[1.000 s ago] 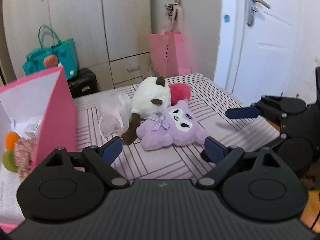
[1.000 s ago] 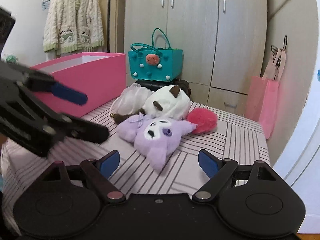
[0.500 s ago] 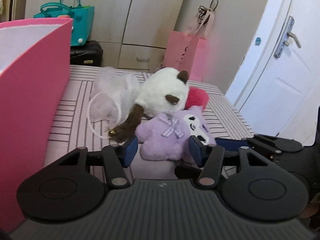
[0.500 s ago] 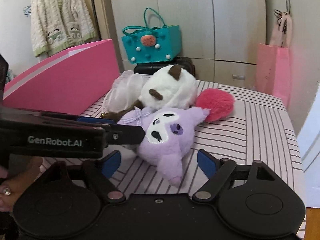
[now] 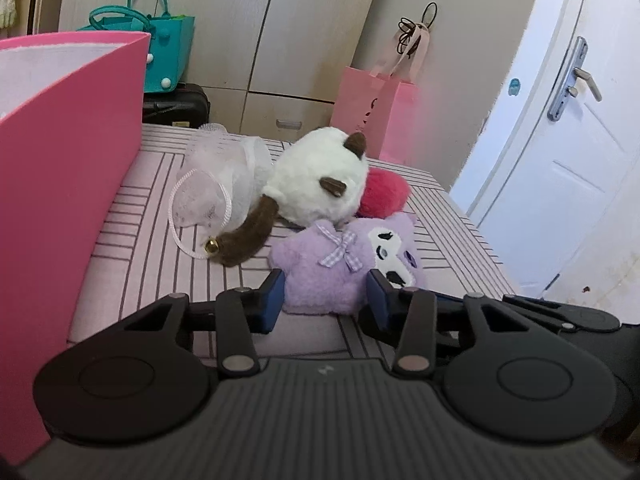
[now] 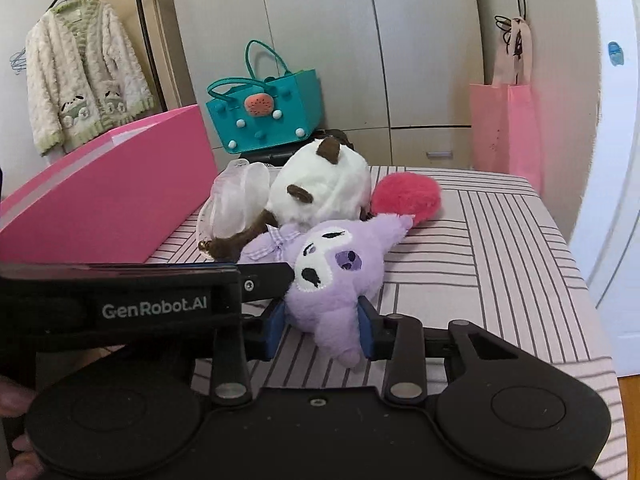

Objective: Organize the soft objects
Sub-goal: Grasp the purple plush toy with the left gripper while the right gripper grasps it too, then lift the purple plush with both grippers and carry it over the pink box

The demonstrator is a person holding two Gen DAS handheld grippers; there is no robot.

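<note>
A purple plush (image 5: 340, 268) (image 6: 332, 276) lies on the striped table with a white-and-brown cat plush (image 5: 320, 184) (image 6: 324, 192), a red fluffy ball (image 5: 384, 194) (image 6: 406, 198) and a white mesh pouch (image 5: 216, 188) (image 6: 236, 204) behind it. My left gripper (image 5: 326, 296) is shut on the purple plush's body. My right gripper (image 6: 322, 328) is shut on the plush's lower ear. The left gripper's body crosses the right wrist view (image 6: 152, 304).
A big pink box (image 5: 68, 168) (image 6: 112, 204) stands open at the table's left. Beyond the table are a teal bag (image 6: 268, 120), a pink paper bag (image 5: 376, 116) (image 6: 506, 128), a wardrobe and a white door (image 5: 560, 168). The table edge (image 6: 580, 280) drops off at right.
Both grippers moved in on the purple plush and closed from wide open onto it, the left on its body, the right on its ear.
</note>
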